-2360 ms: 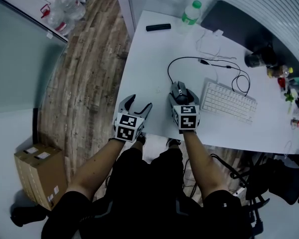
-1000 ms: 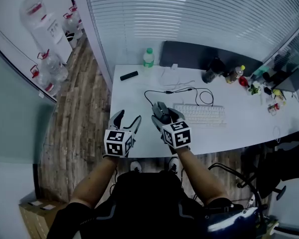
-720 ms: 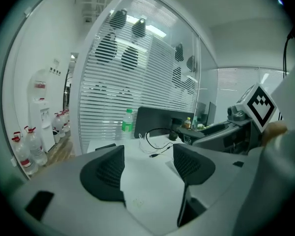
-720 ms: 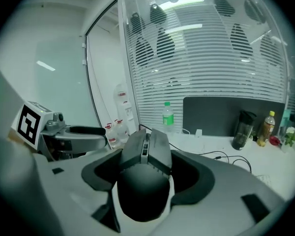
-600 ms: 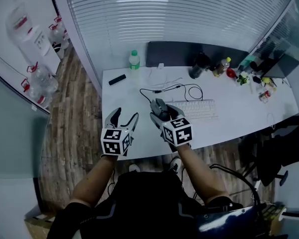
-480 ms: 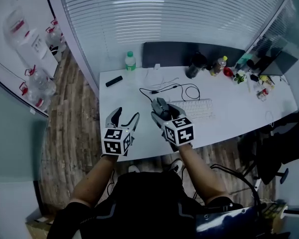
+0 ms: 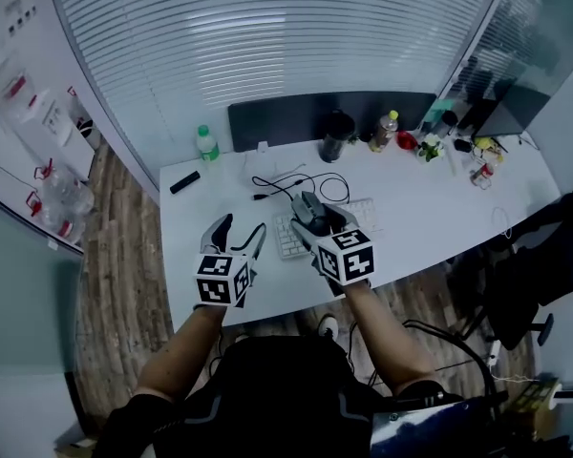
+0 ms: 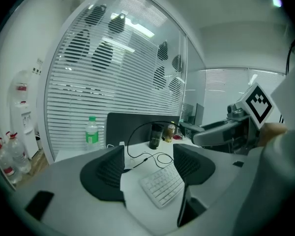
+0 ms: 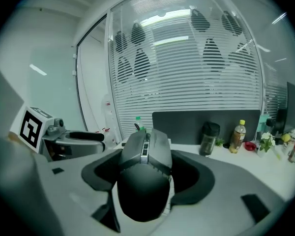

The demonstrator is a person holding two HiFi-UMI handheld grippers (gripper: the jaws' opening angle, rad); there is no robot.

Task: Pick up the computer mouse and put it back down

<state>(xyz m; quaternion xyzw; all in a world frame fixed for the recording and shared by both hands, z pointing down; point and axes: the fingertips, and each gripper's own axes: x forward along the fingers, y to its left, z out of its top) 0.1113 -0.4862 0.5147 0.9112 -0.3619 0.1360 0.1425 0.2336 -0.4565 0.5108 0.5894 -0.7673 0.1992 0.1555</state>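
Right tool [image 7: 318,223] clenched on dark grey angular plastic computer mouse [image 7: 308,206] over white counter [image 7: 430,208]; trailing black cable [image 8: 127,139] could snag, tugging it loose.

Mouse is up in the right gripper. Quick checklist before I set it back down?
1. Right gripper clamped on the computer mouse: ok.
2. Left gripper open, empty, apart from the mouse: ok.
3. Mouse cable slack, loop lying on the table: ok.
4. Spot straight below free: not ok, the keyboard seems to lie under the mouse.
5. Mouse height above the table: cannot tell.
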